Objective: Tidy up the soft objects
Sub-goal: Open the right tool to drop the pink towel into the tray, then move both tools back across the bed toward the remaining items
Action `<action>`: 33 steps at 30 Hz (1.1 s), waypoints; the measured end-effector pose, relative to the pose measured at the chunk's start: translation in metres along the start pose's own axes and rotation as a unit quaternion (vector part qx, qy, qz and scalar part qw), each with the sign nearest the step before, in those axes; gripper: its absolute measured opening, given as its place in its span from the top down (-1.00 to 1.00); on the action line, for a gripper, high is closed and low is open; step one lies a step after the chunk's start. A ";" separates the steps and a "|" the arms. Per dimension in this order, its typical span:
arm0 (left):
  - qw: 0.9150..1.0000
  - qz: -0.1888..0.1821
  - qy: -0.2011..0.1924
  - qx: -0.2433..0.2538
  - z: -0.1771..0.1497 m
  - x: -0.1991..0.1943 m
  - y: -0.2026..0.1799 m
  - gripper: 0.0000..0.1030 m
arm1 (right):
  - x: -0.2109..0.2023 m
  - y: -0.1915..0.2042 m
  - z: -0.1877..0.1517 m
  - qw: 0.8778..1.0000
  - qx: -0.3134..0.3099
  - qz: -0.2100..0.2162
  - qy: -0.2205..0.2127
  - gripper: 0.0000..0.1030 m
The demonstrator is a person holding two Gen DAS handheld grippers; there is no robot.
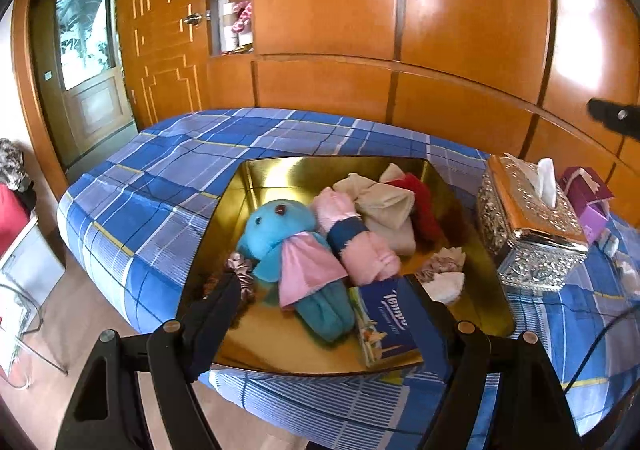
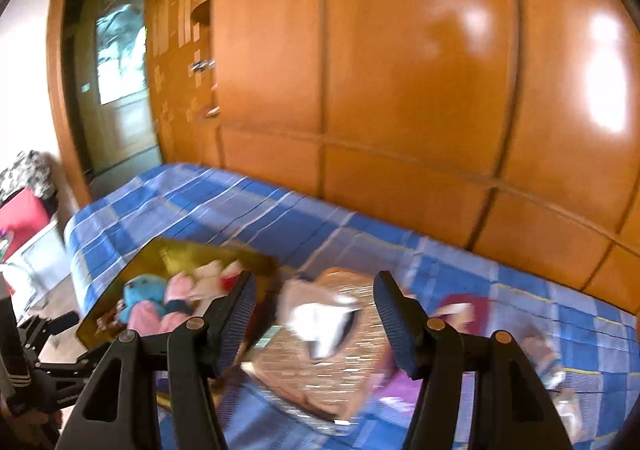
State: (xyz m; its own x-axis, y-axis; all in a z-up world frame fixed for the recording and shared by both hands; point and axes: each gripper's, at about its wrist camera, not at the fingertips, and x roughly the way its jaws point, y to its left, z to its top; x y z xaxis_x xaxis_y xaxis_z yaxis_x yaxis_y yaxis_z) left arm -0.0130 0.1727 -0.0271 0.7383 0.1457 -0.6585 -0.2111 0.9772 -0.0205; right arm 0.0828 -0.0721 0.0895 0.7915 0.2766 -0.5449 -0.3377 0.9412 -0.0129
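A gold tray (image 1: 256, 201) sits on the blue plaid bed (image 1: 160, 177). In it lie a blue plush toy in a pink dress (image 1: 276, 226), a pink rolled towel with a dark blue band (image 1: 352, 234), a beige cloth (image 1: 384, 201), a red fluffy piece (image 1: 420, 201), two scrunchies (image 1: 240, 266) and a white cloth (image 1: 448, 286). My left gripper (image 1: 322, 286) hangs open over the tray's near edge. A blue tissue pack (image 1: 388, 322) lies against its right finger, well clear of the left finger. My right gripper (image 2: 316, 314) is open and empty above the silver tissue box (image 2: 332, 370); that view is blurred.
The silver tissue box (image 1: 528, 226) stands right of the tray, with a purple tissue pack (image 1: 588, 197) beyond it. Wooden wardrobe doors (image 1: 440, 9) rise behind the bed. A door (image 1: 88, 49) and a red item (image 1: 12, 213) are at left. A striped sleeve (image 2: 14, 374) shows by the left gripper.
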 end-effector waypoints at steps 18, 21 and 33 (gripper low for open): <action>0.996 -0.038 0.003 0.078 -0.003 -0.009 -0.061 -0.57 | -0.054 -0.188 -0.048 0.972 0.156 -0.174 -0.008 -0.19; 0.995 -0.046 0.004 0.093 -0.004 -0.010 -0.072 -0.57 | -0.055 -0.211 -0.065 0.963 0.189 -0.191 0.002 -0.19; 0.986 -0.080 0.013 0.146 -0.010 -0.013 -0.111 -0.57 | -0.057 -0.297 -0.112 0.913 0.267 -0.307 0.009 -0.19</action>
State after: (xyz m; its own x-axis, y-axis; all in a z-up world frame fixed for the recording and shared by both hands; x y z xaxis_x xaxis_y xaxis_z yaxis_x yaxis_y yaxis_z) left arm -0.0054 0.0604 -0.0236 0.7295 -0.0140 -0.6839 0.1030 0.9906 0.0896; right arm 0.0808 -0.3897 0.0303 0.7376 -0.3342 -0.5867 0.4679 0.8794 0.0873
